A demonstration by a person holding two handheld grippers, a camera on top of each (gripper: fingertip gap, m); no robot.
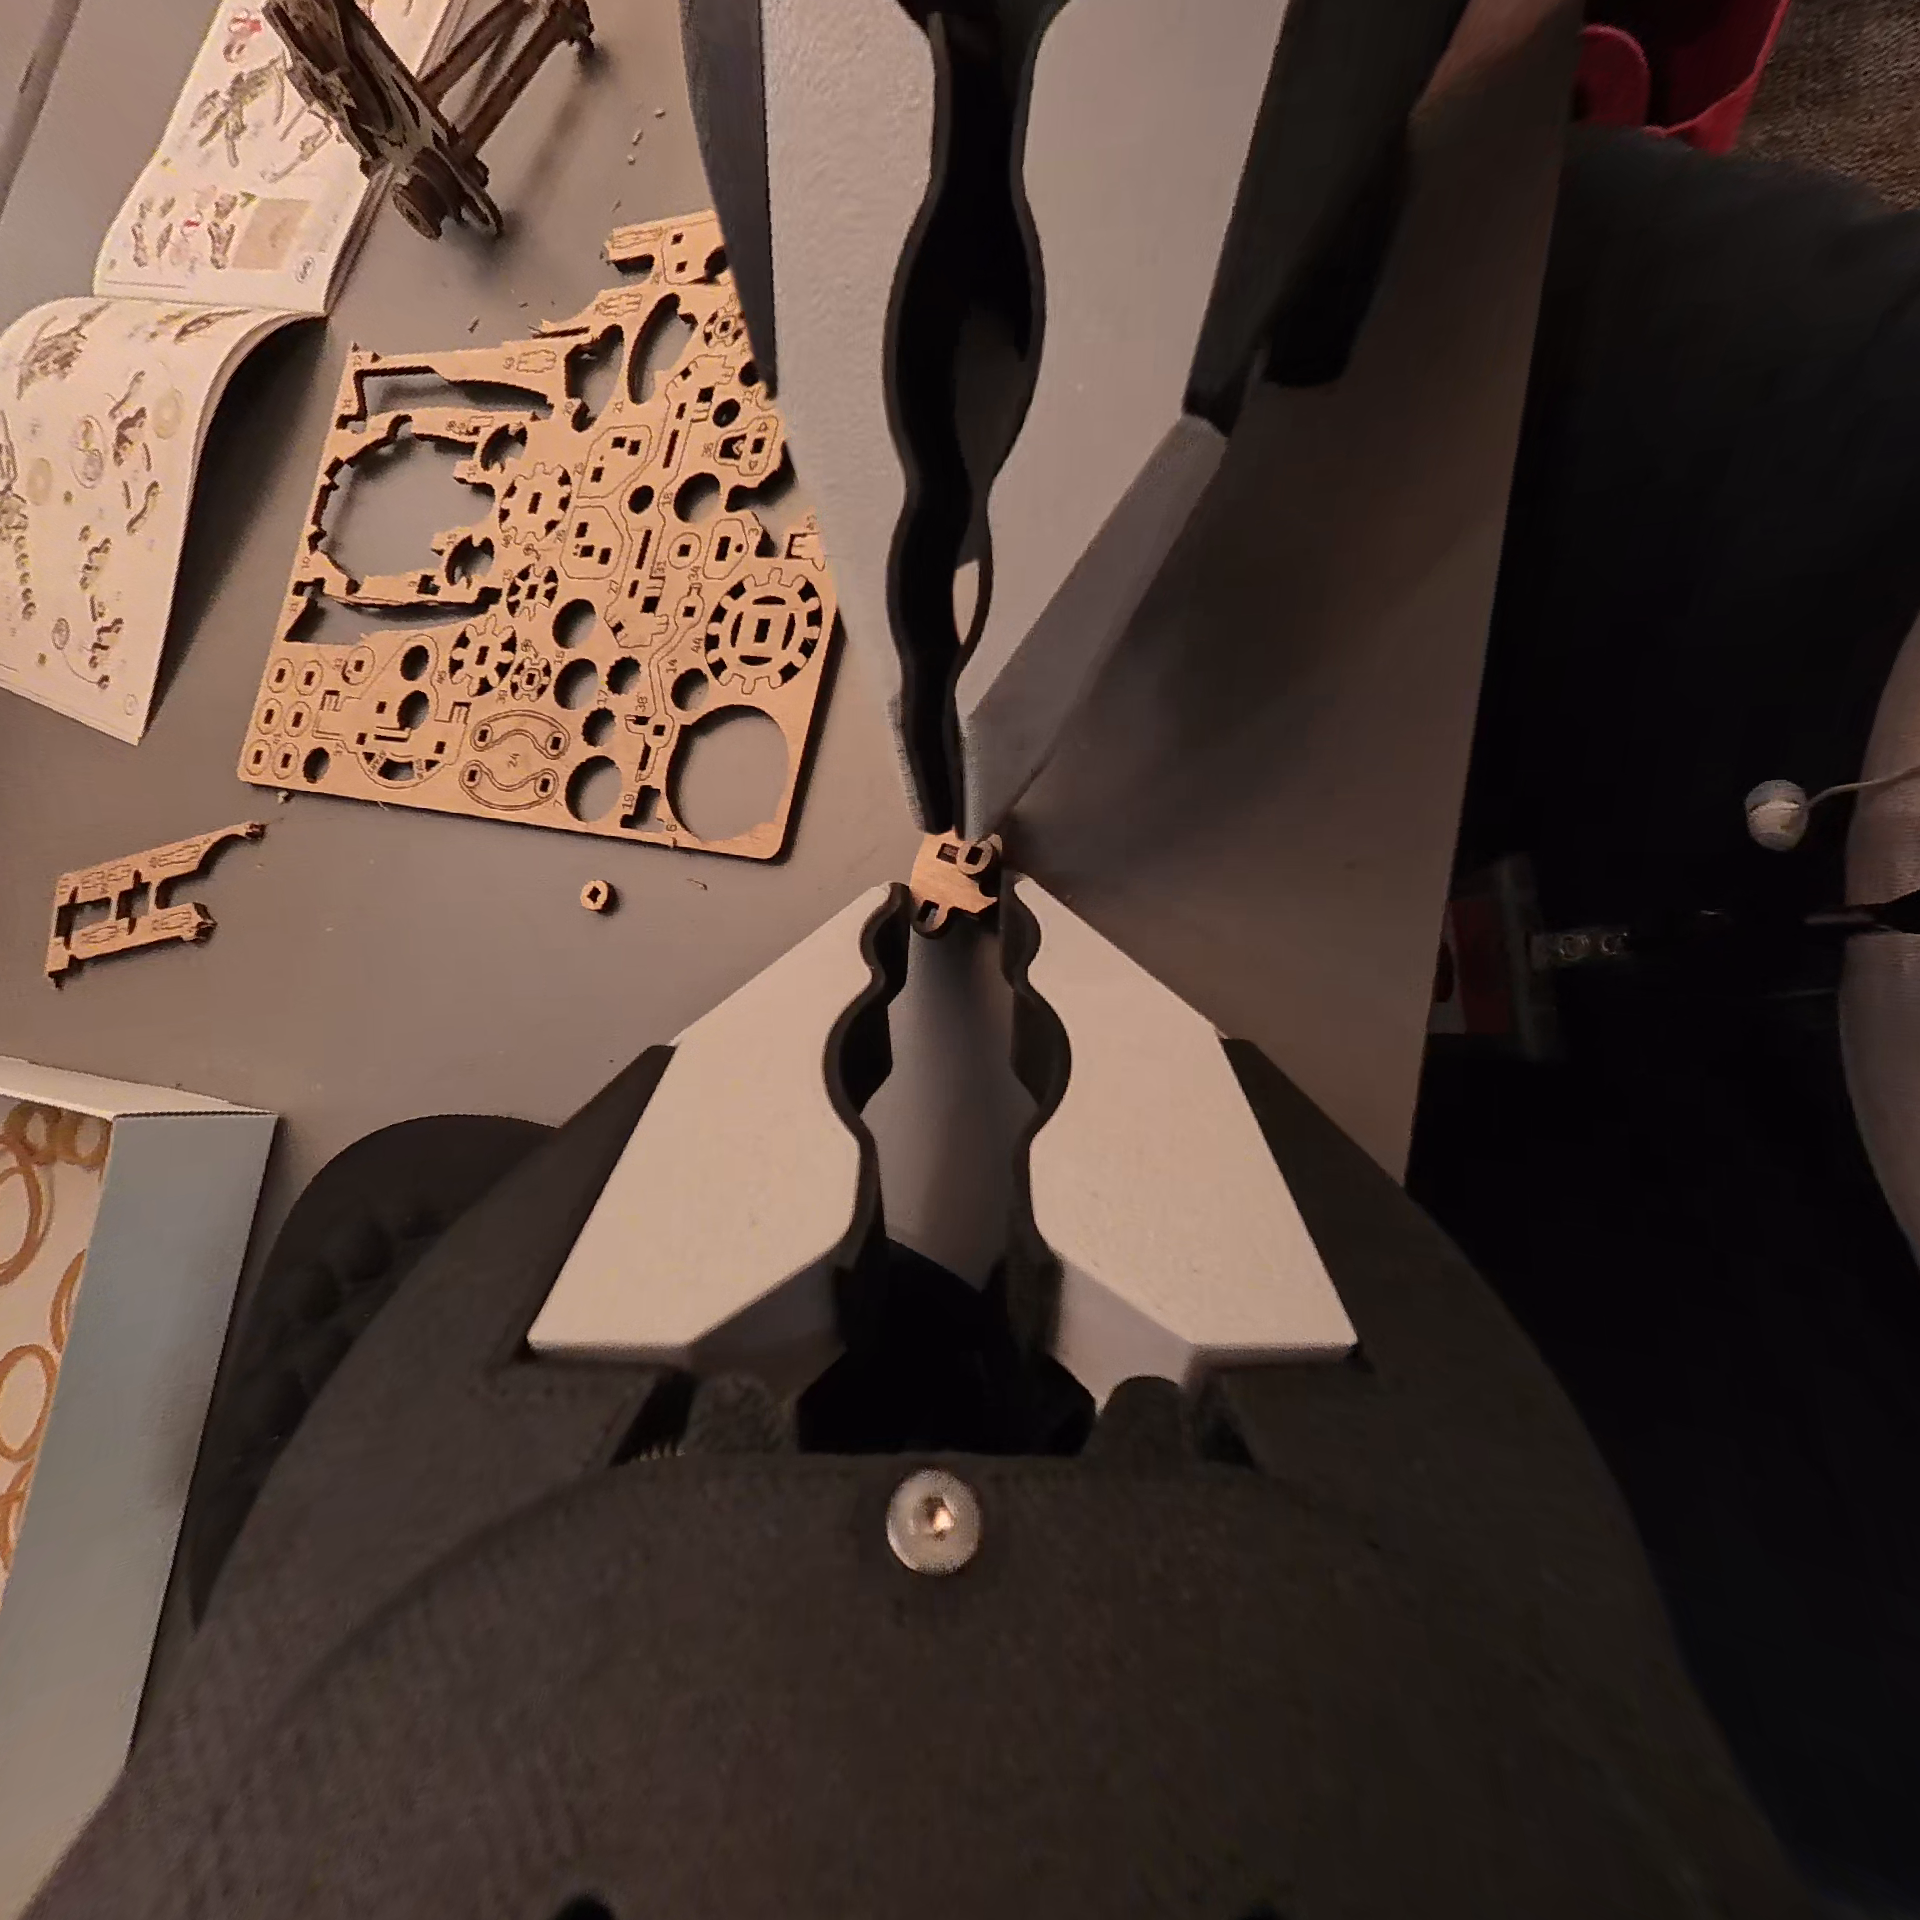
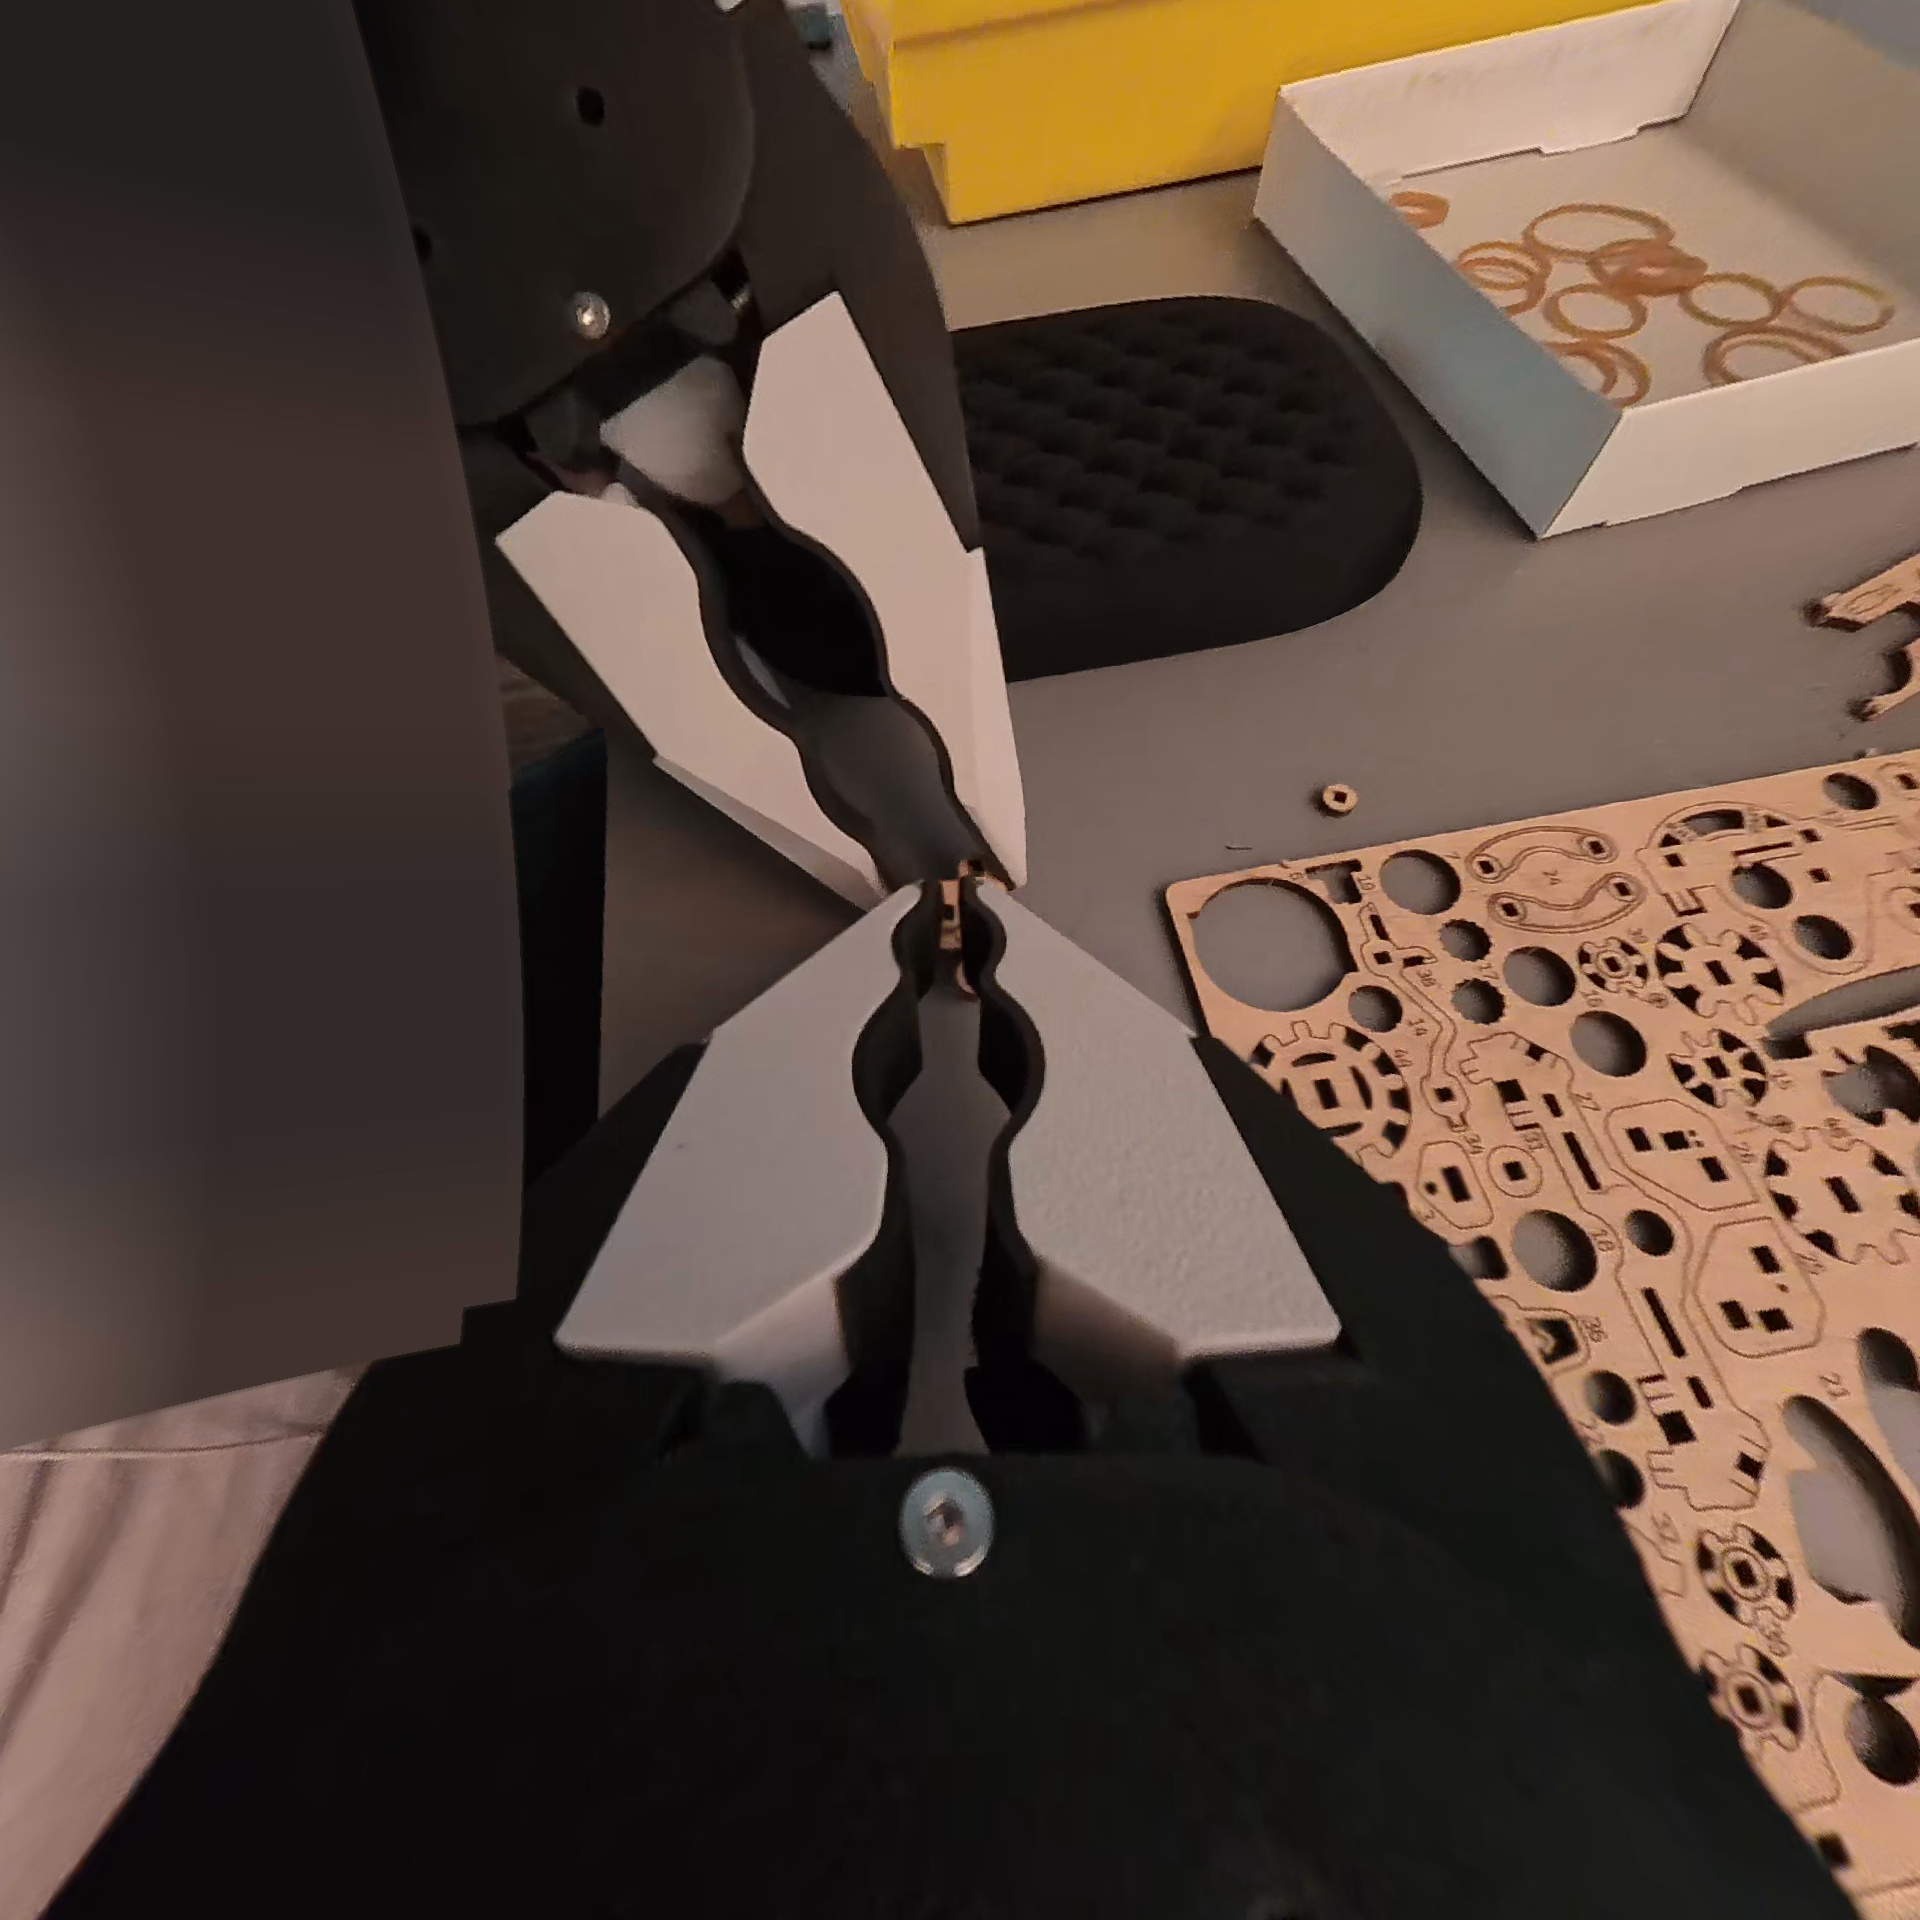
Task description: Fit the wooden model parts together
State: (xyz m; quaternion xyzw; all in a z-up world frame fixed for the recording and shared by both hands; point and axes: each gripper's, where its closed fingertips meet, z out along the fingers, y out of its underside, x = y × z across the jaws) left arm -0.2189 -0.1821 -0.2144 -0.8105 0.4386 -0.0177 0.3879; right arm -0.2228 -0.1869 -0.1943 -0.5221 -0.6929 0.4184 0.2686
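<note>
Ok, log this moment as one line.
left hand-held gripper: shut on small wooden part | right hand-held gripper: shut on same part | both tip to tip above table

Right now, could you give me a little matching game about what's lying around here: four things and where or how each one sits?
Things:
1. small wooden part
2. punched wooden sheet
3. tan rings
4. booklet

Places or states:
A. lying open on the table
B. inside the white box
C. pinched in jaws, off the table
D. flat on the table, full of holes

Pairs: 1-C, 2-D, 3-B, 4-A
</note>
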